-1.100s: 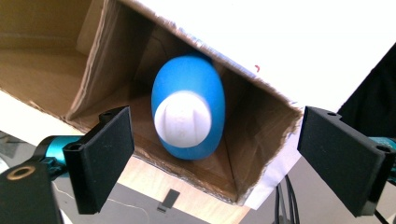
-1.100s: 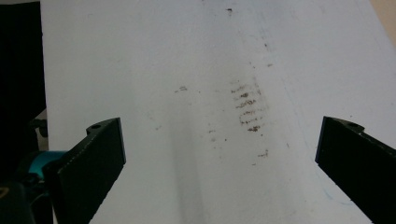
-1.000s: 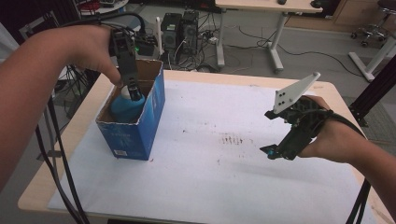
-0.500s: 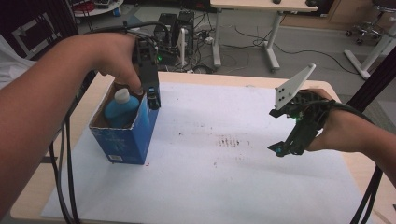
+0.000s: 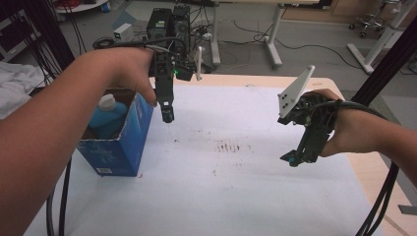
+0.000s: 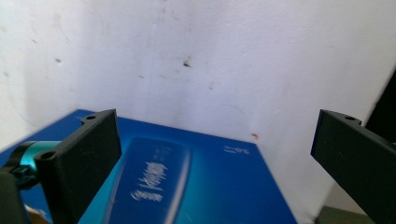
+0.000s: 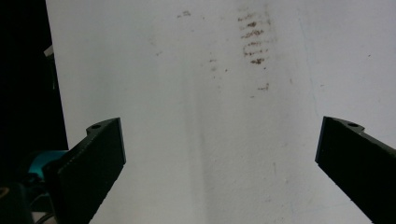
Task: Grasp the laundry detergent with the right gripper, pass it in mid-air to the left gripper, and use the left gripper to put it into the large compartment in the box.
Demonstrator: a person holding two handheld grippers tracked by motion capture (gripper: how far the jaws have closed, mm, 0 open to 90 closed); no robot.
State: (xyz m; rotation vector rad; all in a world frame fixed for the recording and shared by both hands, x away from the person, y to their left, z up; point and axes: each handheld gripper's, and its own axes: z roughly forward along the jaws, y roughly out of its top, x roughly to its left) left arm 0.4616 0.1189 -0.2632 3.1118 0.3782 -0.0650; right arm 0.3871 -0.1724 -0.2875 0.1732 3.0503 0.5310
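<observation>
The blue bottle (image 5: 105, 115) with its white cap stands inside the open blue carton (image 5: 120, 142) at the left edge of the worktop (image 5: 236, 196), so the placing looks done to me; what is left, if anything, is only to draw the hands clear or perhaps close up the carton (I can't make out any flaps well enough to say). The left gripper (image 5: 167, 115) hangs pointing down just beside the carton's right wall, above the white worktop and no longer over the opening. Its jaws have just been opening and now stand wide with nothing between them; in the left gripper view the two black jaws frame the carton's printed blue side (image 6: 187, 182) below and bare worktop beyond. The bottle thus sits to the left of and slightly lower than that gripper, near but not touching, with the carton wall between them. The right gripper (image 5: 295, 158) hovers well apart on the far right, above the worktop near a patch of brown smudges (image 5: 231, 146), its jaws spread wide and empty too.
</observation>
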